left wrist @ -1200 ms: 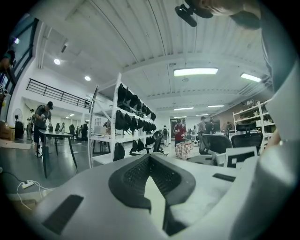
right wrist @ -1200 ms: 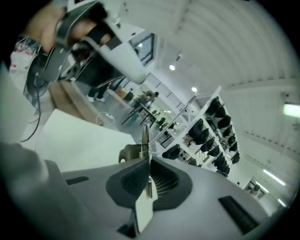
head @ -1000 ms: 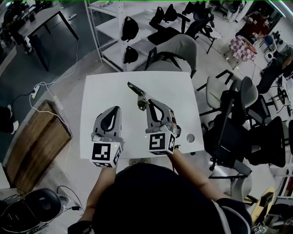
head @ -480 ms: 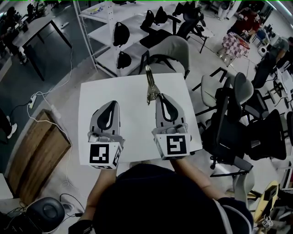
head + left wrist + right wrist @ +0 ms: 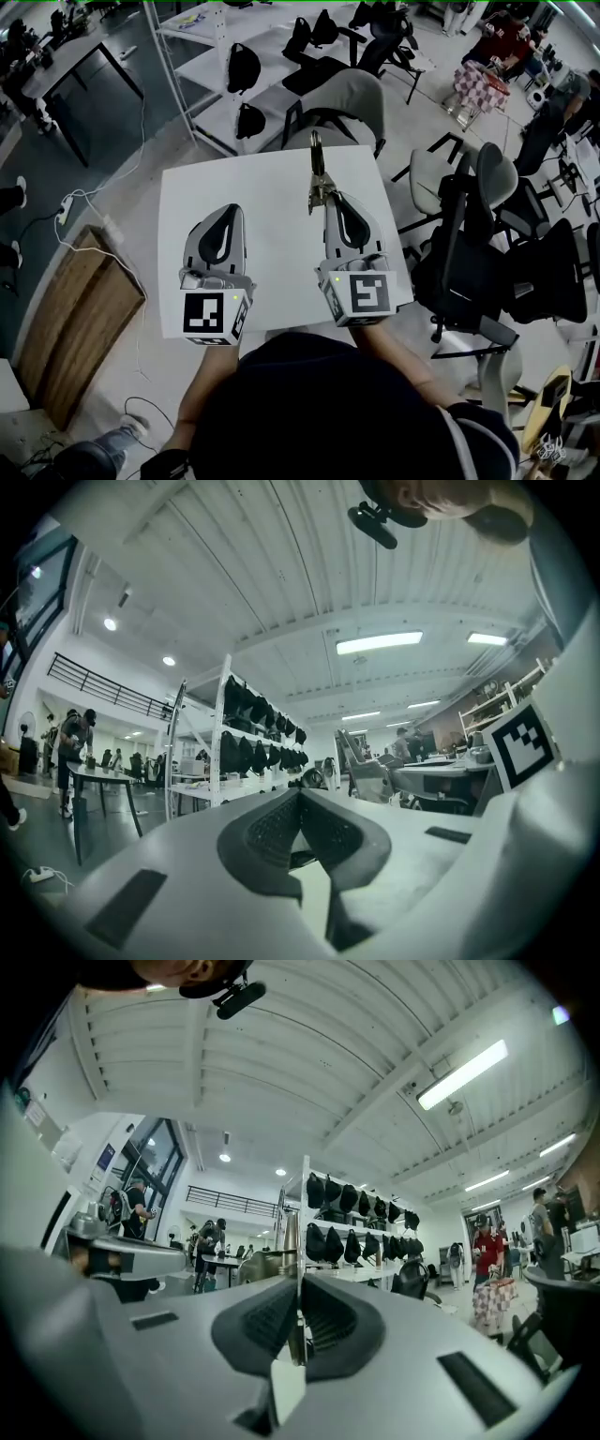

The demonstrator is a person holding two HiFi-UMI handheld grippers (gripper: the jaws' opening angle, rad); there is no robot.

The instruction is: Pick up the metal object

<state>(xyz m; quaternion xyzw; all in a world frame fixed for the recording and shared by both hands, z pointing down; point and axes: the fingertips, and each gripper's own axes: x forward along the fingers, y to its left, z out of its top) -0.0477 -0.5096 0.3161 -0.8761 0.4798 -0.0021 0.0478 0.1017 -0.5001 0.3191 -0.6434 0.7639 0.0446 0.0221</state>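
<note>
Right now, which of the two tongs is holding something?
The right tongs: they are shut on the metal object, which sticks out past their tips. The left tongs are shut too, with nothing between them.

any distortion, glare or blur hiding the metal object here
Head view: edges bend, light even, metal object sharp. Right gripper view: strong fisheye, ceiling light glares, object only a thin strip between the fingers. Left gripper view: same fisheye, dark corners.
</note>
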